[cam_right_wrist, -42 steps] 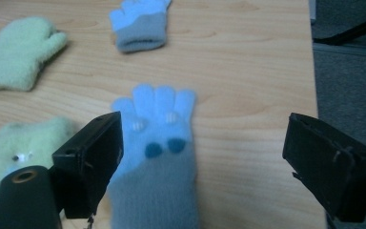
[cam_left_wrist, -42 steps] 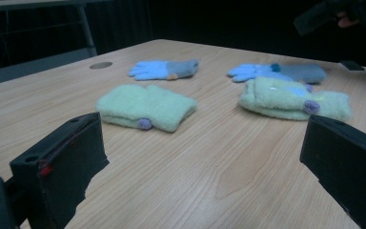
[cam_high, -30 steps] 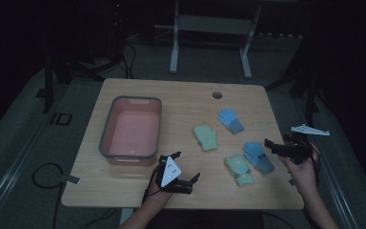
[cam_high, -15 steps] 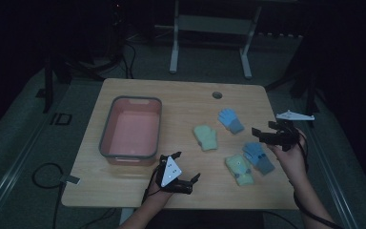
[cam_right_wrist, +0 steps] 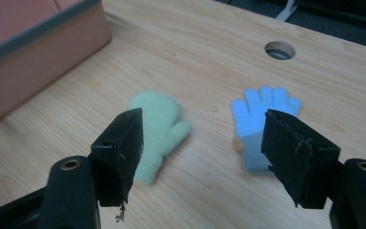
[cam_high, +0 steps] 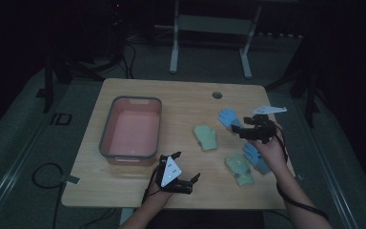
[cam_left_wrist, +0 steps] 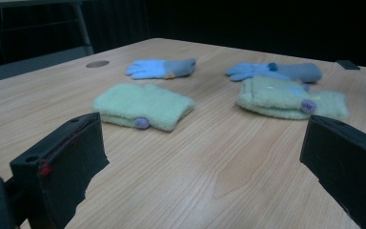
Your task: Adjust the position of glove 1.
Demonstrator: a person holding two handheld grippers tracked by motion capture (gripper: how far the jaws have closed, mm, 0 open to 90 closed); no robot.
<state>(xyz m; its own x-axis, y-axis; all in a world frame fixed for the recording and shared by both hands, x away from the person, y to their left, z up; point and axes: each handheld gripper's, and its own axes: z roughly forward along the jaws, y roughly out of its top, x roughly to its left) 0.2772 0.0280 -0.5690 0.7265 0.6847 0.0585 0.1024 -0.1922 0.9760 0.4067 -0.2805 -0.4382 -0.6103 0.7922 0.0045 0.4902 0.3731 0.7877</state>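
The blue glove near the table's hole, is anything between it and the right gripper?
Nothing visible. The right gripper hangs beside the blue glove, its fingers apart and just been closing with nothing between them. The green mitten lies off to one side.

table (cam_high: 181, 98): wooden | on it: pink bin (cam_high: 131, 126), two green mittens (cam_high: 205, 137), two blue gloves (cam_high: 228, 117)

high view overhead, 2 tong-mounted, near table (cam_high: 181, 102)

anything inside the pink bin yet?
Nothing seen: the pink bin shows a bare floor in the high view. All four gloves lie on the table. The strip of floor just behind its near wall is hidden.
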